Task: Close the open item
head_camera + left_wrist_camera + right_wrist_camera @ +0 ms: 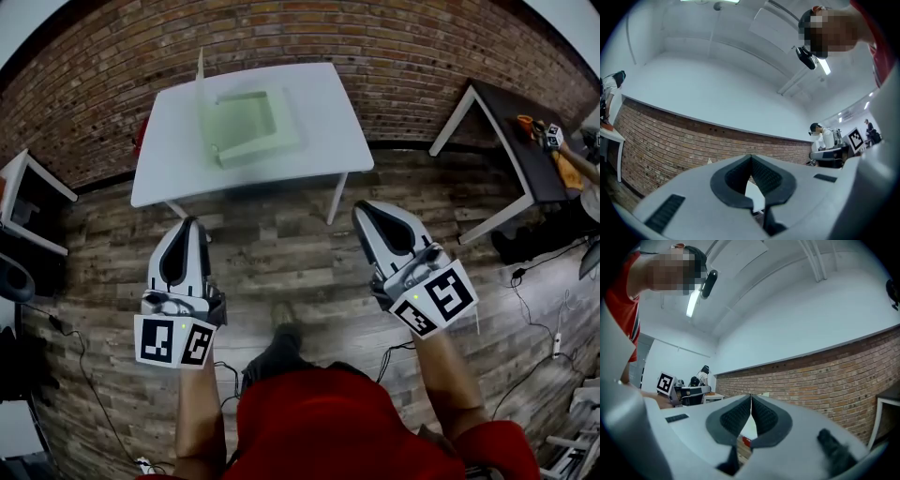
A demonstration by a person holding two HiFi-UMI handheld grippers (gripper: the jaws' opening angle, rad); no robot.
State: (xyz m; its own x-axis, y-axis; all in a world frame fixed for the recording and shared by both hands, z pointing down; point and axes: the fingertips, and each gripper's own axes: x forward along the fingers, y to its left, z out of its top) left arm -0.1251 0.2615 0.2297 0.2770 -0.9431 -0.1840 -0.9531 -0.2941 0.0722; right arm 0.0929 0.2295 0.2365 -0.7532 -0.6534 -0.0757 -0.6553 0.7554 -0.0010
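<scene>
On the white counter (323,141) ahead sits the pale green box (258,127), its lid (201,94) standing upright. The left tongs (191,223) and right tongs (363,208) are pressed together, empty, well short of it. This looks like the approach; next, one must reach the lid and tip it down.

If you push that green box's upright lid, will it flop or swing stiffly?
Probably light: the green box looks thin-walled and empty. Its upright lid seems a flat panel, likely swinging stiffly. A push might slide the box on the smooth white table.
</scene>
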